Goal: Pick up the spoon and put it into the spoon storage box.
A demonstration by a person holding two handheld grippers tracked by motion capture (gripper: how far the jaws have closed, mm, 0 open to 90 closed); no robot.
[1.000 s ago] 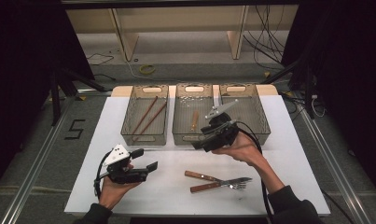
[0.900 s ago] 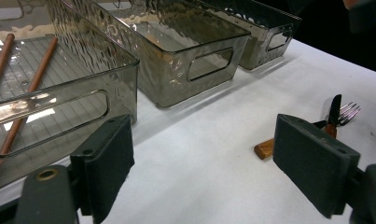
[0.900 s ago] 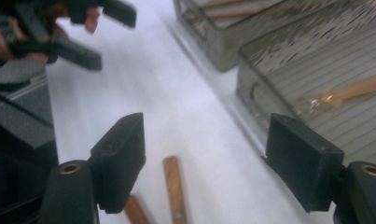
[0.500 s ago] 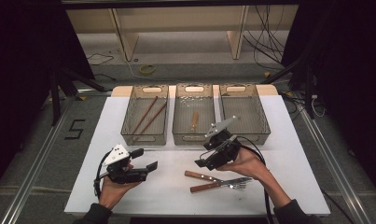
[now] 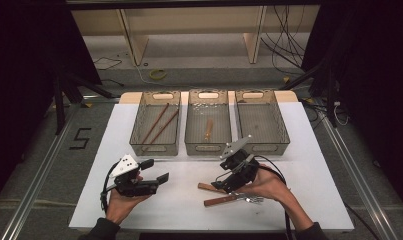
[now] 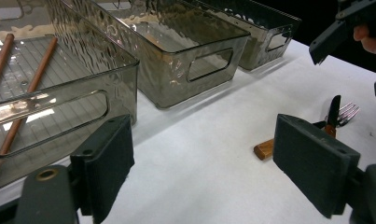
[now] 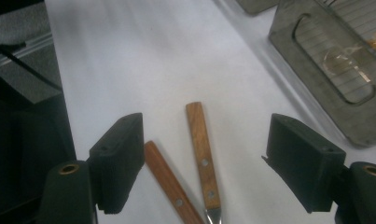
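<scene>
Sorting looks partly done, judging by what lies in the three smoked-plastic bins at the far side of the white table (image 5: 309,165). The left bin (image 5: 155,146) holds two brown chopsticks (image 5: 159,125); the middle bin (image 5: 208,148) holds one wooden-handled piece (image 5: 208,129); the right bin (image 5: 262,146) looks bare. In front of the left bin, the left gripper (image 5: 156,170) hovers with fingers wide apart, holding nothing. In front of the middle bin, the right gripper (image 5: 222,181) hangs with fingers spread wide over two wooden-handled utensils left to sort: a knife (image 7: 172,183) and a fork (image 7: 203,154), crossing near their metal ends, so one may drag the other.
</scene>
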